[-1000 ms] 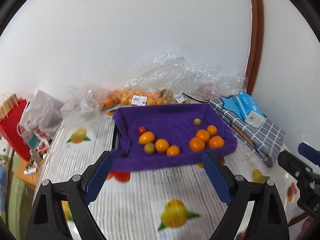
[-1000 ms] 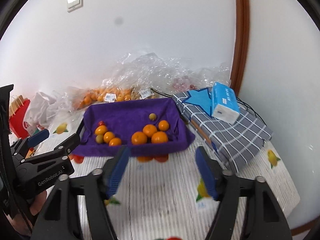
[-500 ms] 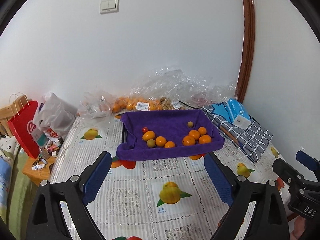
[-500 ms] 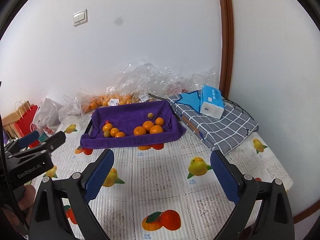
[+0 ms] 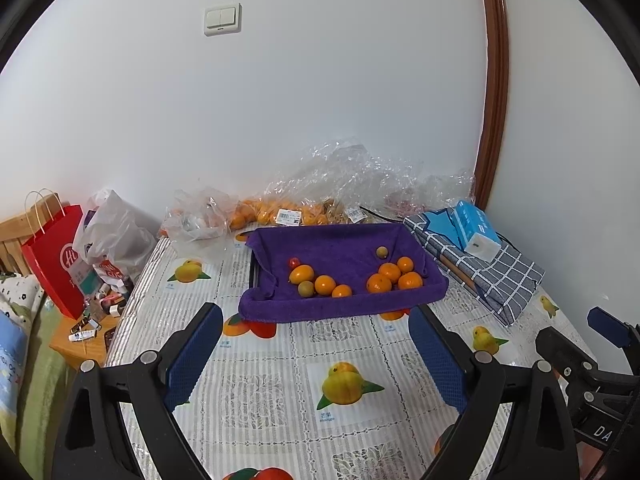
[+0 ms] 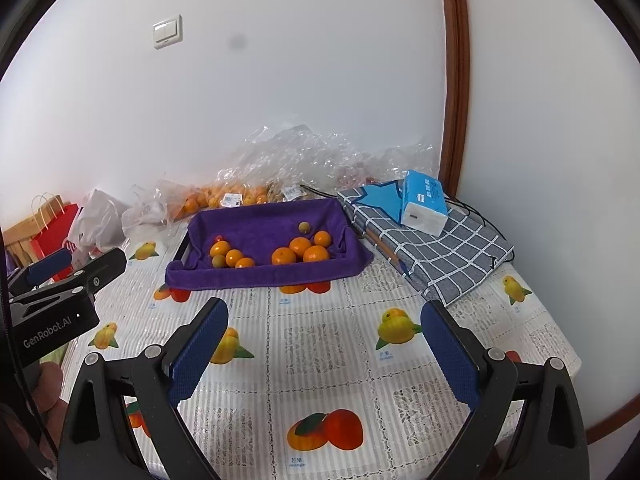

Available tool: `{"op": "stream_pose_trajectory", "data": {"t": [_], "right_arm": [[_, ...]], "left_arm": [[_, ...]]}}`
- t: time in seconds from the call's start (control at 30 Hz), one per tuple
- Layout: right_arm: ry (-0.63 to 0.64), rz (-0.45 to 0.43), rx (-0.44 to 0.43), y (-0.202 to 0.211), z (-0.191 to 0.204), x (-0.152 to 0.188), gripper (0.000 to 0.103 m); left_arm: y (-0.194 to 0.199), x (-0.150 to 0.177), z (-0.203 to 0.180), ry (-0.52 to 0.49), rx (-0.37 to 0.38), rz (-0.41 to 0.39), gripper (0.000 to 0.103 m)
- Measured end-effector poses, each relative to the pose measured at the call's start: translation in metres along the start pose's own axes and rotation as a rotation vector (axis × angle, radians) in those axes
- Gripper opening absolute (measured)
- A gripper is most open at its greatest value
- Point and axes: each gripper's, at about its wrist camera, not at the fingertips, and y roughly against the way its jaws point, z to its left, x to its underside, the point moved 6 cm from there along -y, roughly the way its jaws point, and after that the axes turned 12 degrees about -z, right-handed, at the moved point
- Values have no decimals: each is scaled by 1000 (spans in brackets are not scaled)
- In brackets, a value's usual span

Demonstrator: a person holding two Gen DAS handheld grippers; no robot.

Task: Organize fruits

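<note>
A tray lined with a purple towel (image 5: 340,304) (image 6: 260,276) sits at the far middle of the table. It holds several oranges (image 5: 379,282) (image 6: 284,256), two small greenish fruits (image 5: 306,289) and one small red fruit (image 5: 294,261). My left gripper (image 5: 316,356) is open and empty, well short of the tray, above the fruit-print tablecloth (image 5: 264,392). My right gripper (image 6: 324,348) is open and empty, also short of the tray. The left gripper's body shows at the left of the right wrist view (image 6: 60,296).
Clear plastic bags with oranges (image 5: 280,212) lie against the wall behind the tray. A folded checked cloth (image 5: 488,276) with a blue tissue pack (image 5: 476,232) lies at the right. A red paper bag (image 5: 56,256) and clutter stand off the table's left edge.
Both grippers have pulled back and up from the tray, so it looks smaller and farther. The right gripper's jaws have opened wider. The fruit has not moved.
</note>
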Motion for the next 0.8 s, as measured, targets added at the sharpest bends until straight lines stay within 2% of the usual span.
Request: {"op": "stream_pose_trajectory", "data": {"t": [0.8], "right_arm": [[-10, -41, 2, 20, 0, -3, 96]], "left_arm": [[9, 0, -1, -1, 5, -15, 94]]}}
